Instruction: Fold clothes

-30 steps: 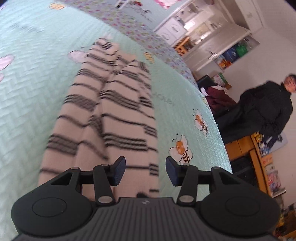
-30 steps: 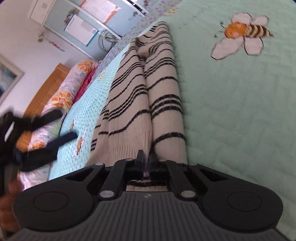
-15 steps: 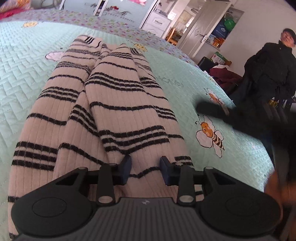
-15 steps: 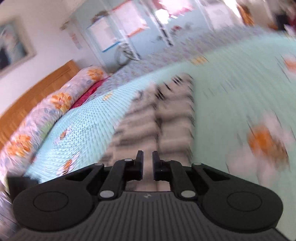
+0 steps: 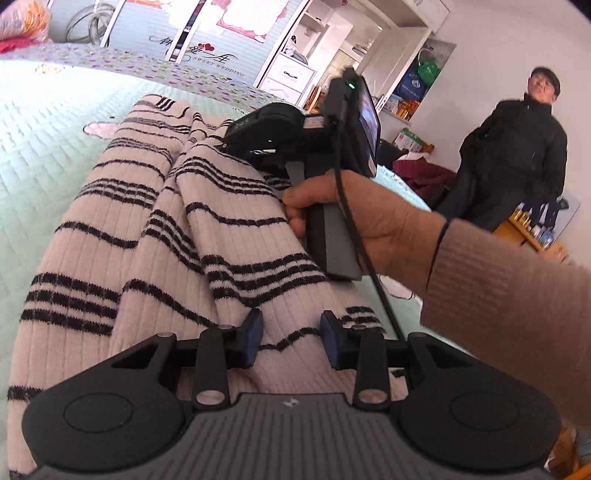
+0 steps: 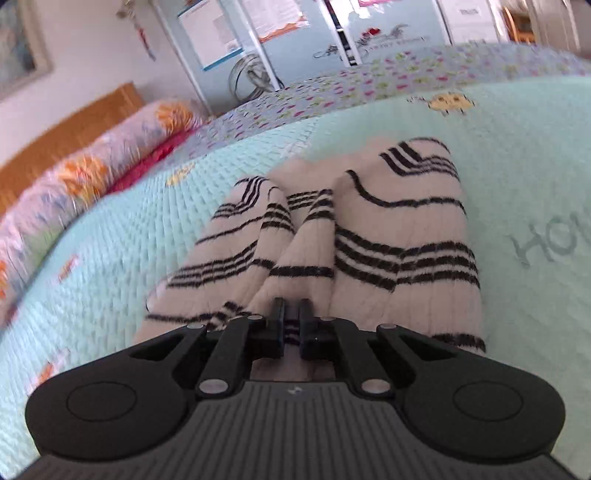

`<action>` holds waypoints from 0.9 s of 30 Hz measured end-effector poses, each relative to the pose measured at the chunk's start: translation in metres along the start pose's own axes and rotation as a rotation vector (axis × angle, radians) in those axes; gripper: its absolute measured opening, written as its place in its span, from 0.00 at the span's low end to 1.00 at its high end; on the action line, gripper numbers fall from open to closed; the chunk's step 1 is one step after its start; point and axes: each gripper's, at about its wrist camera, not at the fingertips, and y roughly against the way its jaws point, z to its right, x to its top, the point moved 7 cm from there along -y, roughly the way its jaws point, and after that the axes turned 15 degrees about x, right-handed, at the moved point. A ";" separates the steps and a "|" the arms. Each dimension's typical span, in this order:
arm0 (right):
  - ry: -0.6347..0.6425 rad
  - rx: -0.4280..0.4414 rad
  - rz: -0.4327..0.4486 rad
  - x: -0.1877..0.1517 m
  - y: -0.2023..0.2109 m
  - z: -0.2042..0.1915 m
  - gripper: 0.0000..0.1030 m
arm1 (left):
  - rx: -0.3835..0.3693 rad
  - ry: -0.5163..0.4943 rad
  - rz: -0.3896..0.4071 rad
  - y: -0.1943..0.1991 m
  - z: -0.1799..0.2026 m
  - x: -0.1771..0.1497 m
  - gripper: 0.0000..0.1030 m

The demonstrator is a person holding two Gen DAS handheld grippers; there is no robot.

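A cream sweater with black stripes [image 5: 155,236] lies folded lengthwise on the mint green quilt [image 5: 33,158]. My left gripper [image 5: 291,341] sits low over its near end. The jaws stand apart, knit lies between and under them, and the pads do not press on it. A hand [image 5: 362,225] holds the right gripper's handle over the far half of the sweater. In the right wrist view the sweater [image 6: 402,240] runs away from my right gripper [image 6: 291,317]. Its jaws are closed to a narrow slit with striped knit pinched in it.
A person in a dark jacket [image 5: 517,147] stands to the right beyond the bed. A rolled floral duvet [image 6: 92,177] and a wooden headboard [image 6: 70,129] line the bed's left side. Wardrobe doors [image 6: 388,33] and shelves stand behind. Open quilt [image 6: 532,166] lies on both sides of the sweater.
My left gripper has sunk onto the sweater's near end and its jaws have narrowed. My right gripper has swept along the sweater toward its far end and now shows in the left view.
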 end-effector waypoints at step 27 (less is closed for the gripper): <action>0.153 -0.087 0.130 0.062 -0.010 -0.011 0.17 | -0.047 0.055 0.004 0.002 -0.005 0.000 0.36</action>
